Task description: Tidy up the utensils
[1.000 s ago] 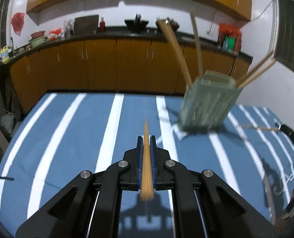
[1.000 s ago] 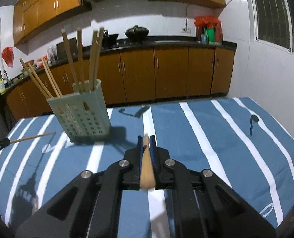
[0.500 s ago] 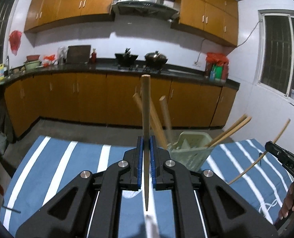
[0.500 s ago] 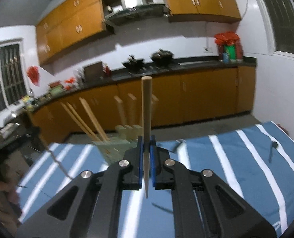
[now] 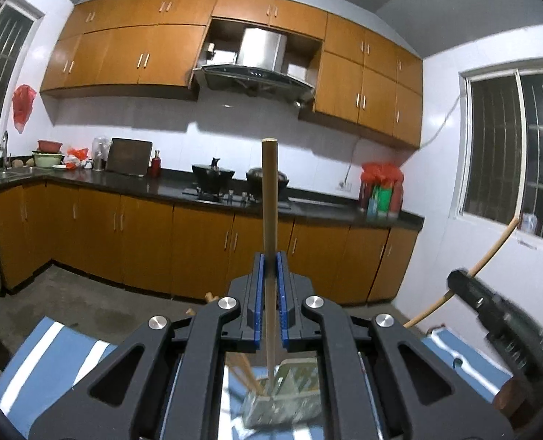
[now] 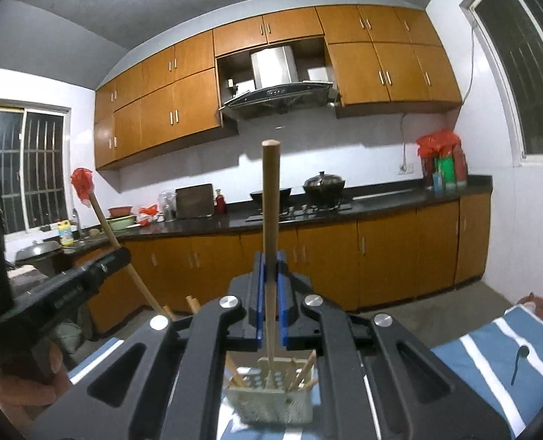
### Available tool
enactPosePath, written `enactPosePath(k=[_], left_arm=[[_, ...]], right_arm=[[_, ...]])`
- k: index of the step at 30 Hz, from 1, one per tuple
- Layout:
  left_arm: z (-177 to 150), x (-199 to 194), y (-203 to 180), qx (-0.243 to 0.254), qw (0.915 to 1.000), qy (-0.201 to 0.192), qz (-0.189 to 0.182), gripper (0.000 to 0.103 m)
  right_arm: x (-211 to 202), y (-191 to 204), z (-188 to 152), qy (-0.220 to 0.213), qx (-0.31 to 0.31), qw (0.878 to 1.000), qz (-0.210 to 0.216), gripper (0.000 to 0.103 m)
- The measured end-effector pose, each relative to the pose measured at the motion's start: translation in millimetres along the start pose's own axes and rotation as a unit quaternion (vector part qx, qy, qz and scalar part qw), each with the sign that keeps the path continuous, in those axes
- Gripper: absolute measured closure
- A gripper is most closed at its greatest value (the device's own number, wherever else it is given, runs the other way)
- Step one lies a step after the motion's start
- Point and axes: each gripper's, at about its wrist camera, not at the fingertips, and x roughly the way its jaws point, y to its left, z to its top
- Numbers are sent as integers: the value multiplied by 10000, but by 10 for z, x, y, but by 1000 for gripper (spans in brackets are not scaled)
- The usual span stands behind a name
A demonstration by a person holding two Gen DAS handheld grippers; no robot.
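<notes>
A: Chopstick [image 5: 269, 198] in the left gripper [image 5: 270, 286]: upright, jaws clamped tight on it, blunt end up, thin end down over the utensil holder [image 5: 289, 403].

B: And the right?

A: Same. The right gripper [image 6: 270, 286] is closed on its own chopstick [image 6: 270, 201], also upright, tip hanging just above the holder's rim. Holder in that view [image 6: 271, 399] is pale green and perforated, with several chopsticks leaning inside.

B: Where's the holder?

A: On the blue, white-striped tablecloth [image 6: 491, 359], seen low through each gripper frame. Which edge of the table it's nearest, can't tell.

B: Anything else on the cloth?

A: A small dark spoon [image 6: 518, 361] near the right edge in the right view. Each camera catches the other gripper with its stick at the side. Kitchen counter [image 5: 183, 190] behind, cookware on the hob.
</notes>
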Motion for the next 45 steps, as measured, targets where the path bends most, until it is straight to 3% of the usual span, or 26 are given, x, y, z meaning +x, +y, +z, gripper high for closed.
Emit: enactPosePath(k=[7,16,18,20,25,27,35,38,45], left_arm=[[-154,249,-24,-8,10000,-87,47,96],[-499,549,52,-206,9980,575,-142,95],[-508,527,44,-192,9978,614,-162,88],[-482,475,57,-184,9980,580,-143,61],[-433,249,112,-143,9987,471,-132,51],[-451,149,152,-114,9989,454,-80,42],[-716,-419,411,114,9980,415,453,8],[-842,-605,461,279,9964,421,680,2],[-1236,-909,435,630,9903,705,1017,2]], right_arm=[[384,-63,-186,340,-73,9993,-120,95],[520,-75,-364,663,-103,9977,-133,92],[488,-61,-368,654,-113,9977,-138,83],[429,-66,-356,603,-112,9980,-142,78],[178,-111,-319,427,-23,9989,-180,56],[35,-145,-343,351,13,9991,-230,42],[-437,-261,-689,378,-24,9979,-532,6],[-588,-257,-868,443,-112,9968,-656,4],[-837,-6,-1245,640,-743,9902,-995,4]])
